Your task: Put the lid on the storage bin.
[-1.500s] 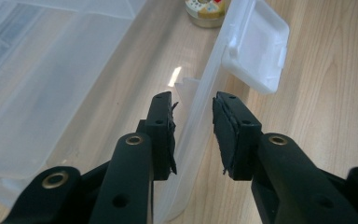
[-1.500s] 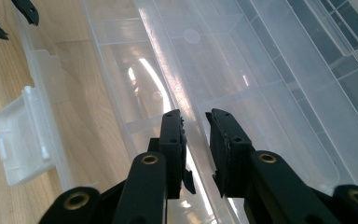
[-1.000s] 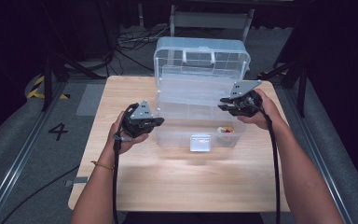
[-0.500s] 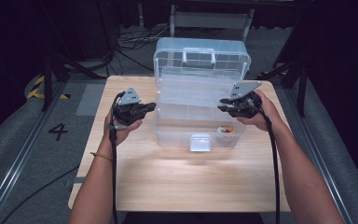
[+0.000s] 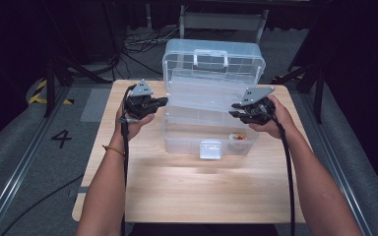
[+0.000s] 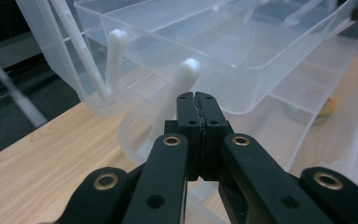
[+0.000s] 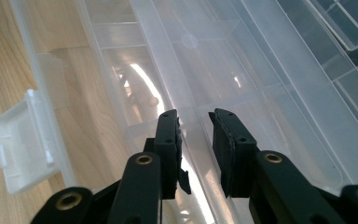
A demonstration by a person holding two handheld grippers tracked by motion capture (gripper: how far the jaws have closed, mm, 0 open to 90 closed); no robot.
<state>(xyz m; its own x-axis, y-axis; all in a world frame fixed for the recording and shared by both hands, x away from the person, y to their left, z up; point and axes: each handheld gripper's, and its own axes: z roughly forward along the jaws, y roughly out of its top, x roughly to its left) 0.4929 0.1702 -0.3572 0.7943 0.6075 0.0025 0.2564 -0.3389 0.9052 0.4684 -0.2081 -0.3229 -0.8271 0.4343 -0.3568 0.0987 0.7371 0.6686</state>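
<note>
Two grippers | left gripper point(image 6: 196, 100) jaws together | right gripper point(image 7: 195, 122) jaws apart | clear ribbed plastic box point(image 5: 211, 105)

From my remote station, overhead light falls brightly on the wooden table point(image 5: 197, 191) while the surrounding room stays dark. Glare streaks the clear plastic box point(image 7: 200, 70) in the right gripper view; near jaws look soft and blurred.
</note>
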